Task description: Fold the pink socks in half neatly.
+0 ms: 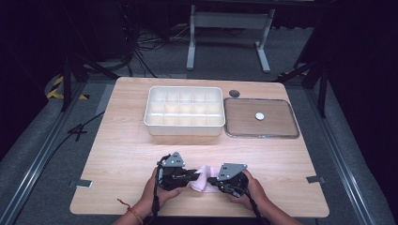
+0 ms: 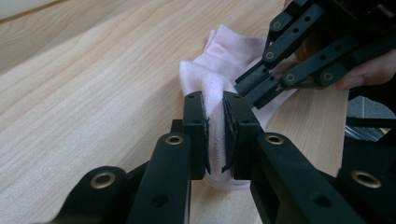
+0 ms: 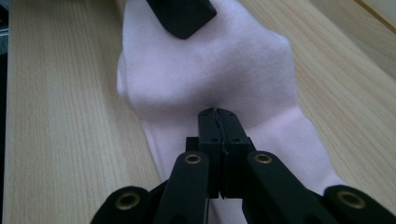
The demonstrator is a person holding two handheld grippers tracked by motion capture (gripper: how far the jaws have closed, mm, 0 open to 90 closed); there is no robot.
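A pale pink sock point(image 1: 202, 178) lies on the wooden table point(image 1: 122, 154) near its front edge, between both hands. My left gripper point(image 2: 215, 133) is shut on a thick raised fold of the sock point(image 2: 212, 93), with fabric squeezed between its pads. From the opposite side, my right gripper point(image 3: 218, 113) has its jaws pressed together on the sock point(image 3: 205, 65), whose cloth puckers around the tips. In the high view the left gripper point(image 1: 194, 175) and right gripper point(image 1: 211, 180) point at each other across the sock. The left gripper's jaw tip point(image 3: 181, 16) rests on the sock's far end.
A white compartment box point(image 1: 183, 123) stands at the table's middle back. To its right lies a flat framed tray point(image 1: 244, 133) with a small white disc point(image 1: 259, 116) on it. A dark round hole point(image 1: 234, 93) sits behind the tray. Bare wood lies left and right of the hands.
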